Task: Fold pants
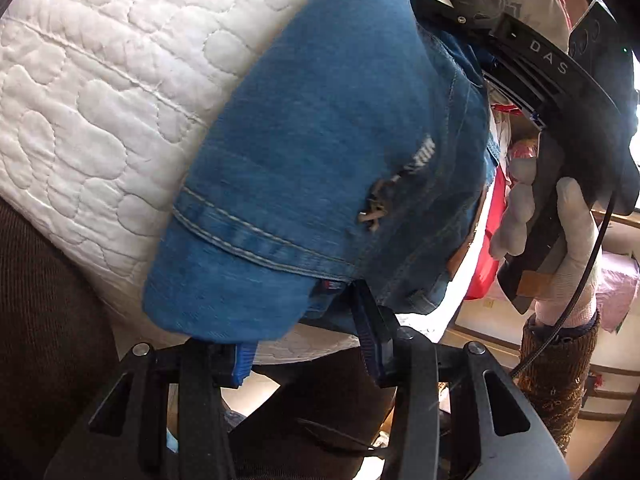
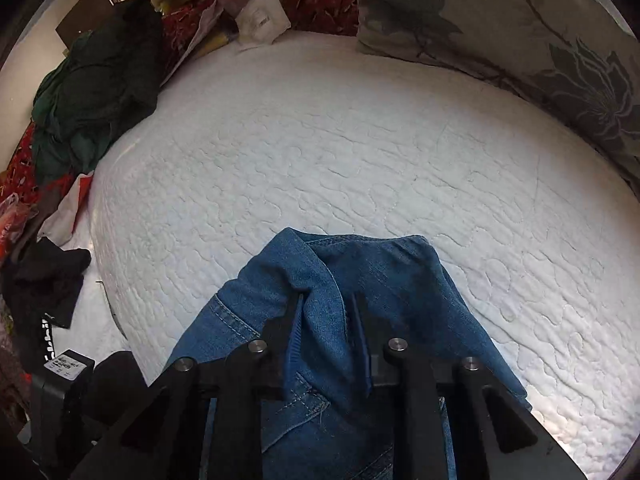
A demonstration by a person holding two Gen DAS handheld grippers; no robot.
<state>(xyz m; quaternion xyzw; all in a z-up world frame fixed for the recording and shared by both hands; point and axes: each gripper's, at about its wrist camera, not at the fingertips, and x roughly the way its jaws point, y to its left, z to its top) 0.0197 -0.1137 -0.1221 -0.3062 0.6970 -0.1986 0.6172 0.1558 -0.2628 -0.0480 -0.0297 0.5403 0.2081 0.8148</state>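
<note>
White quilted bedding (image 2: 360,152) carries the folded jeans (image 1: 328,168). Its near edge lies between the left gripper's (image 1: 308,340) parted fingers, not pinched. At the far end, the right gripper (image 2: 326,332) pinches a raised fold of denim.

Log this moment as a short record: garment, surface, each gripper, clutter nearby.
garment: blue jeans, bunched and partly folded, lying on the bed
surface: white quilted mattress
left gripper: at the jeans' near edge, jaws apart, grip unclear
right gripper: a ridge of denim between its fingers
right hand: white glove, holding the right gripper's handle
clutter: dark green clothes at the mattress's far left; floral pillow at the far right
</note>
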